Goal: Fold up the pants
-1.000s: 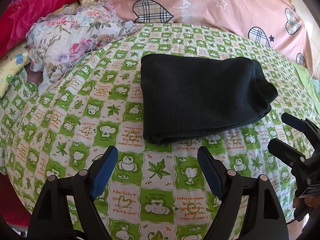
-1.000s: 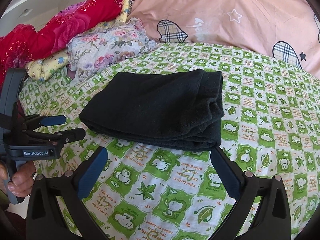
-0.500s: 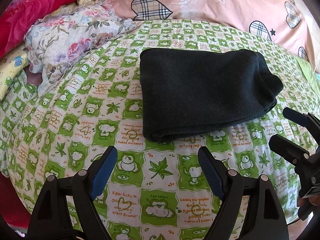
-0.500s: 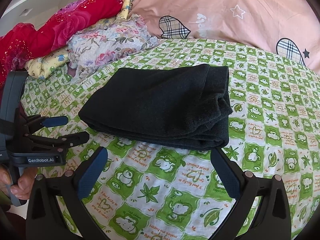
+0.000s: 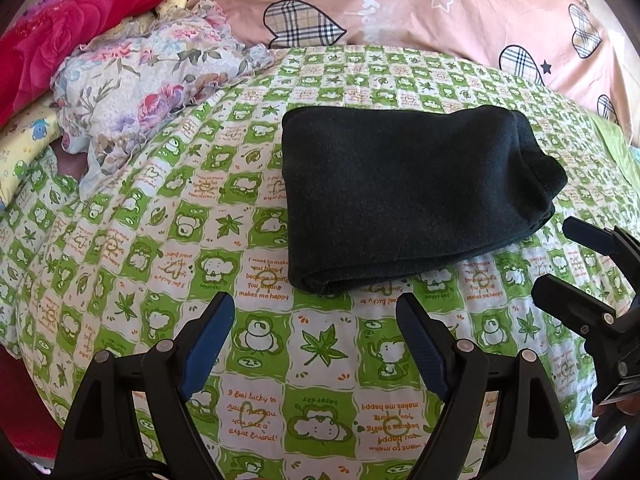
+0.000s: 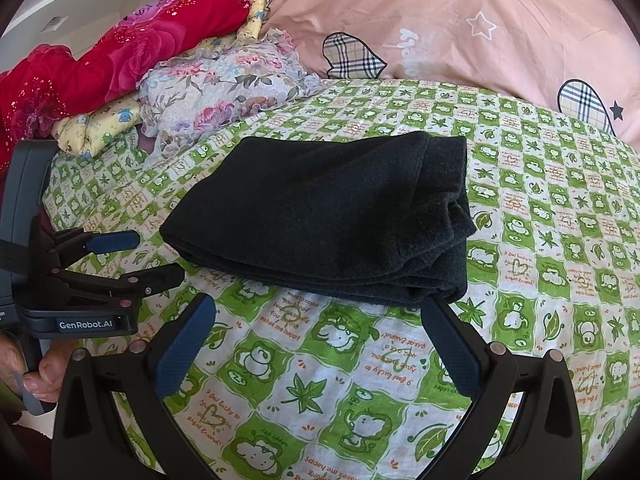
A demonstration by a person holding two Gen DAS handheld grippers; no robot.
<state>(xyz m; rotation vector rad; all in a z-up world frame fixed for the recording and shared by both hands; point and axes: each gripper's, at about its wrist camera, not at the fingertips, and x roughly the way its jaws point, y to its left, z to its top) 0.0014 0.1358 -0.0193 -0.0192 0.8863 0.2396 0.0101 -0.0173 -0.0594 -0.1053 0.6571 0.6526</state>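
- The dark charcoal fleece pants (image 5: 412, 200), folded into a thick rectangular bundle, are lying flat on the bed's green-and-white checked cartoon-print sheet (image 5: 168, 248), roughly at its middle.
- In the left wrist view the bundle's long axis is running left to right, tilting slightly toward the camera at the left end; the rounded fold is facing left and the stacked loose layers are showing at the right end.
- In the right wrist view the pants (image 6: 328, 216) are showing their layered edges along the near side and at the right corner.
- The left tongs (image 5: 314, 316) are hanging wide apart just short of the bundle's near left corner, gripping nothing and touching neither cloth nor sheet.
- The right tongs (image 6: 318, 320) are also gaping wide and empty, their right blue-padded finger (image 6: 448, 340) sitting just beside the bundle's near right corner; I cannot tell whether it is touching.
- A floral ruffled cloth (image 6: 224, 88) and a red rose-patterned blanket (image 6: 92, 68) are lying piled at the bed's far left, well apart from the pants, with a pink quilt with plaid hearts (image 5: 420, 4) behind.
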